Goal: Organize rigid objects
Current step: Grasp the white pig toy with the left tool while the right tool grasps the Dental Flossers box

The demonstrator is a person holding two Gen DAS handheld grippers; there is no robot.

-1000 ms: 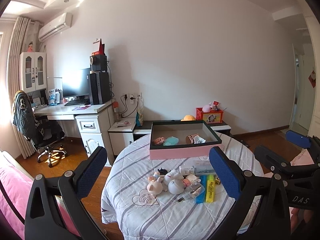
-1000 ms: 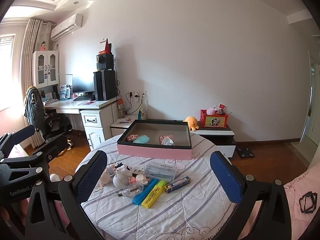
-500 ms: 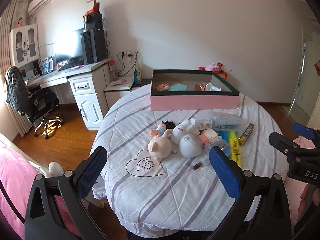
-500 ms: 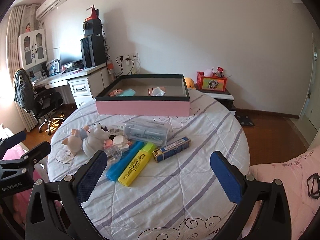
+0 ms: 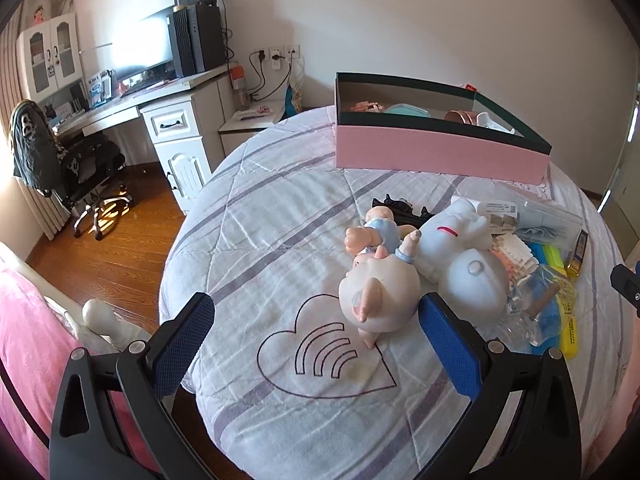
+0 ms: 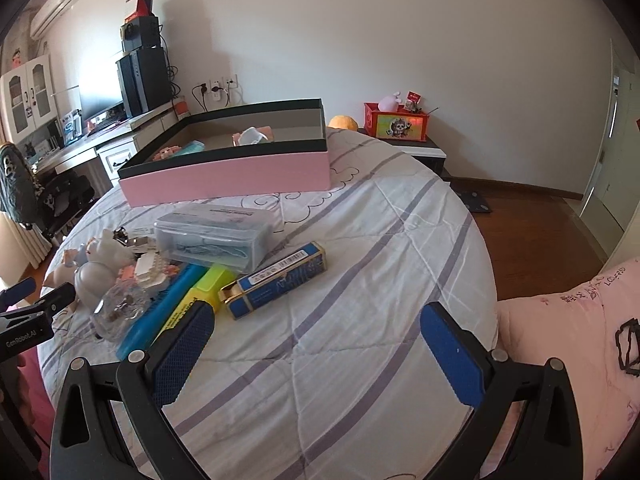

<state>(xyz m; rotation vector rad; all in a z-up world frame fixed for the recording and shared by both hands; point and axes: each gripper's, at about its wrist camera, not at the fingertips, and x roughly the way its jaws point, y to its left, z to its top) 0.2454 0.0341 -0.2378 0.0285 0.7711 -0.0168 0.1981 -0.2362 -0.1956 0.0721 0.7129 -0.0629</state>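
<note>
A pink box with a dark rim stands at the far side of the round table and holds a few small items. Nearer lies a cluster: a pink pig figure, a baby doll, a white figure, a clear plastic case, a blue carton, a yellow highlighter and a blue marker. My left gripper is open and empty, just before the pig. My right gripper is open and empty, low over the table near the carton.
The table wears a white striped quilt. A desk with monitor and speakers and an office chair stand left. A low cabinet with a red toy box stands behind the table. Pink bedding lies right.
Both grippers have moved forward and down toward the table; the objects now look much closer. Both stay open and empty.
</note>
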